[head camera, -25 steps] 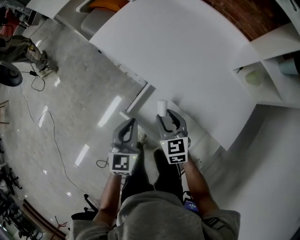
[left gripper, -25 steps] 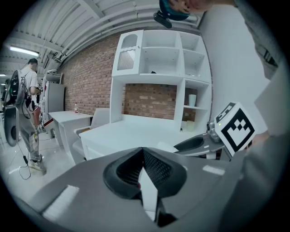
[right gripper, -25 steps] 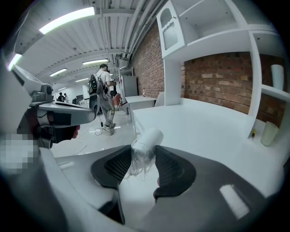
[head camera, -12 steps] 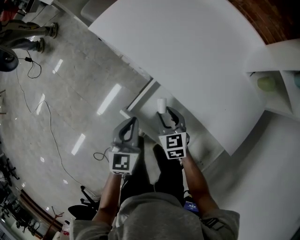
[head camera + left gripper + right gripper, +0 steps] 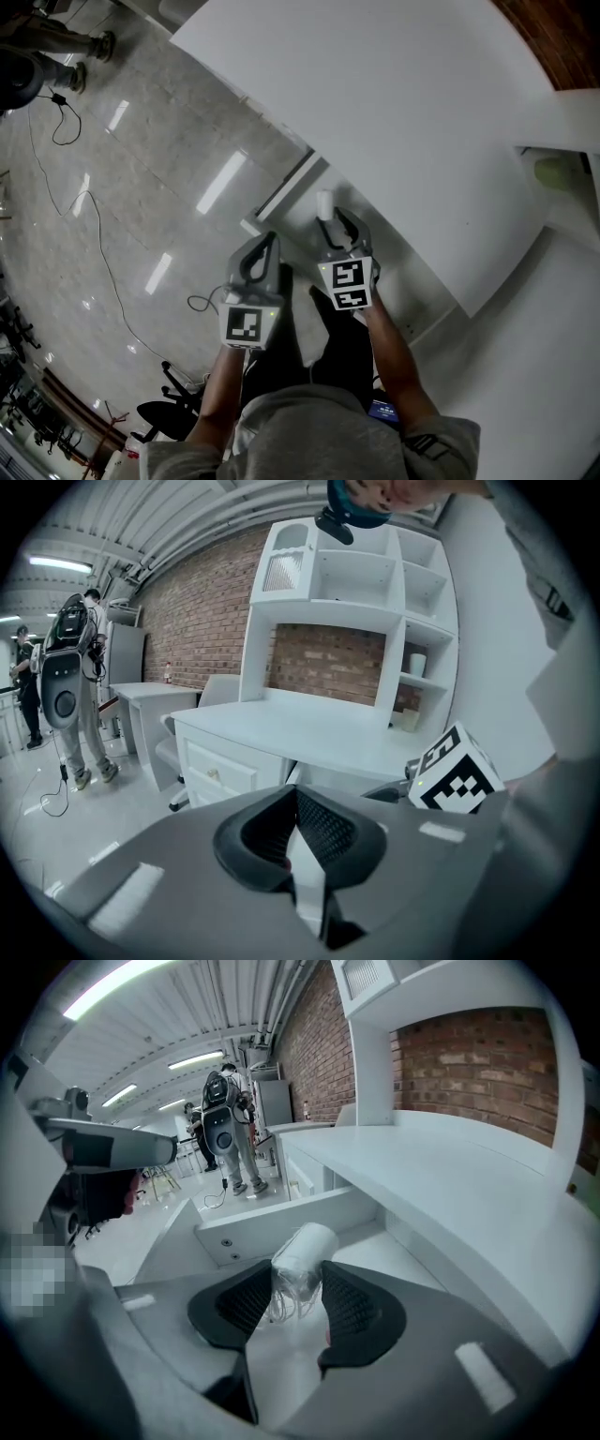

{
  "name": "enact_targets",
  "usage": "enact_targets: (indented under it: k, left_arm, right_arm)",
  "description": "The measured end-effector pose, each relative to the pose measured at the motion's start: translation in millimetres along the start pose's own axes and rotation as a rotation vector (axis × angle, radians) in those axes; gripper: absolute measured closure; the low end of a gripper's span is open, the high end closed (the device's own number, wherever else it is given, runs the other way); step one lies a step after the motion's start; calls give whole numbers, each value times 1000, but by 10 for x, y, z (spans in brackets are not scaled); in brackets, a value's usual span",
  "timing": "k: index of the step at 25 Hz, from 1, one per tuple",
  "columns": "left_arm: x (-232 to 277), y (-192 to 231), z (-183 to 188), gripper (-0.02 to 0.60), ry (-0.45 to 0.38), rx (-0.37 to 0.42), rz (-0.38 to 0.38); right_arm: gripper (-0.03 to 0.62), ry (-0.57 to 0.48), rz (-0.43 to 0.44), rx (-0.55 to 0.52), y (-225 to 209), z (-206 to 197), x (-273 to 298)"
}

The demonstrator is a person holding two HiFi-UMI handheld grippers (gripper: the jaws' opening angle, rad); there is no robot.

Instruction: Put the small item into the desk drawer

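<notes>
My right gripper [image 5: 330,221] is shut on the small item [image 5: 323,203], a white roll in clear wrap. In the right gripper view the small item [image 5: 302,1252] sticks up between the pads of the right gripper [image 5: 298,1290]. It hangs over the open desk drawer [image 5: 277,200], whose front wall [image 5: 281,1226] stands just beyond. The drawer is pulled out from under the white desk [image 5: 394,112]. My left gripper [image 5: 266,247] hovers to the left, beside the drawer. In its own view the left gripper [image 5: 294,801] is shut with nothing held.
A hutch with shelves [image 5: 356,583] stands on the desk. A second white desk with drawers [image 5: 214,772] is further left. People with backpack gear [image 5: 225,1119] stand on the glossy floor, where a cable [image 5: 89,234] trails. The brick wall [image 5: 469,1063] lies behind.
The head view has drifted so the desk sits higher in frame. My right gripper has edged slightly forward over the drawer, still holding the item. The left gripper has barely moved.
</notes>
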State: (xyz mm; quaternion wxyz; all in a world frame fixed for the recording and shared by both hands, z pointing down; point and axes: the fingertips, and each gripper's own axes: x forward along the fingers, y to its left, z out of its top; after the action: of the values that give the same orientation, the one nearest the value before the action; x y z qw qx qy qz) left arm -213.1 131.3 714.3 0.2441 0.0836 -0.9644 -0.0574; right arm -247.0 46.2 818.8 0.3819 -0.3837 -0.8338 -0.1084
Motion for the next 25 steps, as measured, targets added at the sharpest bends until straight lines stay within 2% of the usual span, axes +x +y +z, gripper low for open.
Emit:
enact_targets:
  k: [13, 25]
  left_arm:
    - [73, 66, -222, 569, 27, -19, -9]
    - [117, 38, -258, 569, 28, -10, -25]
  right_arm:
    - [421, 41, -7, 18, -44, -252, 294]
    - [418, 53, -15, 32, -52, -357, 373]
